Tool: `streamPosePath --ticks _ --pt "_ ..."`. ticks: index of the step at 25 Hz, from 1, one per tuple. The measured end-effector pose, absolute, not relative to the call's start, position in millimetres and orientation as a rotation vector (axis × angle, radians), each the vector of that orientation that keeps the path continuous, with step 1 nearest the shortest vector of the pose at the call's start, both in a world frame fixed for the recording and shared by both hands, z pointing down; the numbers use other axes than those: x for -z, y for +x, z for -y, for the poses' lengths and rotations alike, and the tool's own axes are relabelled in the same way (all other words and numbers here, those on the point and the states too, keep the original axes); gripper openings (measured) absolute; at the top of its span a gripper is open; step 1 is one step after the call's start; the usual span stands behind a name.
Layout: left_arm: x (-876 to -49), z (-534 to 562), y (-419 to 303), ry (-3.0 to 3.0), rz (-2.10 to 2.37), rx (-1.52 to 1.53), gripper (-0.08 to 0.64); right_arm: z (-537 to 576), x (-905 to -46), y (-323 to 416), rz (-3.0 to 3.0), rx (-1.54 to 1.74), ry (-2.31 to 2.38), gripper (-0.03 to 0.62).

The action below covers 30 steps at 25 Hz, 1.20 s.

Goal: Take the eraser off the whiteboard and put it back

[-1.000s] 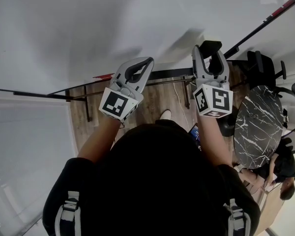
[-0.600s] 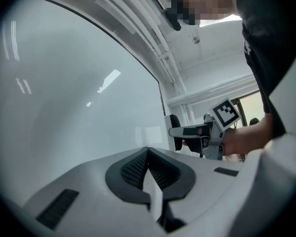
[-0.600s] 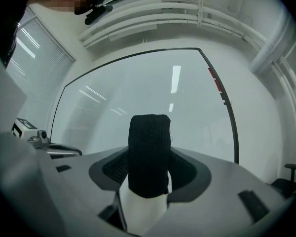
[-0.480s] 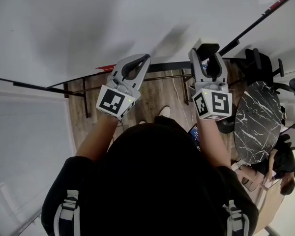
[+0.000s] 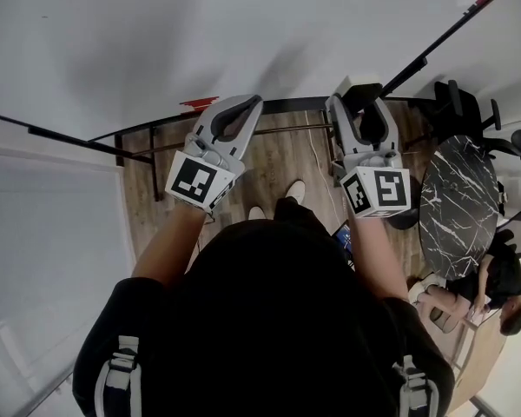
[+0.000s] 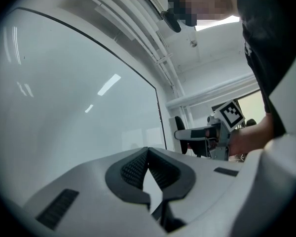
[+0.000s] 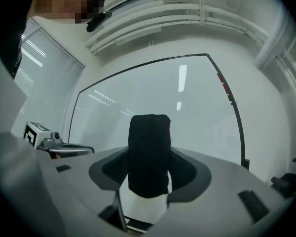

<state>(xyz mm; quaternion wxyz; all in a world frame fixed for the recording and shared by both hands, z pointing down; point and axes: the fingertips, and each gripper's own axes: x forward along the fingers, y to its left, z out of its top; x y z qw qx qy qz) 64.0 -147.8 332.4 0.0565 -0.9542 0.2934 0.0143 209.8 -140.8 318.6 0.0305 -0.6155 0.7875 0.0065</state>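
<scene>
Gripping eraser (black felt, white body) — right gripper jaws clamped | left gripper — jaws together, empty

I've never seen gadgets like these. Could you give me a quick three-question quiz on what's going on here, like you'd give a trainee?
1. Multiple choice: what sits between the jaws of the right gripper?
A) a marker pen
B) the eraser
C) nothing
2. True or false: the left gripper has its jaws spread wide around a cup.
3. Short answer: what large pale surface fills much of both gripper views?

Key
1. B. Its black felt side shows, clamped between the jaws.
2. False. The jaws are together with nothing between them.
3. The whiteboard.
</scene>
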Motion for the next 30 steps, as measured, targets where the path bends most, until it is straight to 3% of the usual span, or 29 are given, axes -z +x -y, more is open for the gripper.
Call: streamPosePath --ticks 13,30 --pt "-331.6 99.6 30.7 -2.912 -0.87 -0.049 0.005 86.6 -331.5 151.0 -2.6 -0.051 -1.711 0.222" --pt "-356.2 71.2 62.6 -2.93 -0.888 0.008 0.005 67.4 -357.4 165.4 -2.751 -0.055 -1.502 0.223"
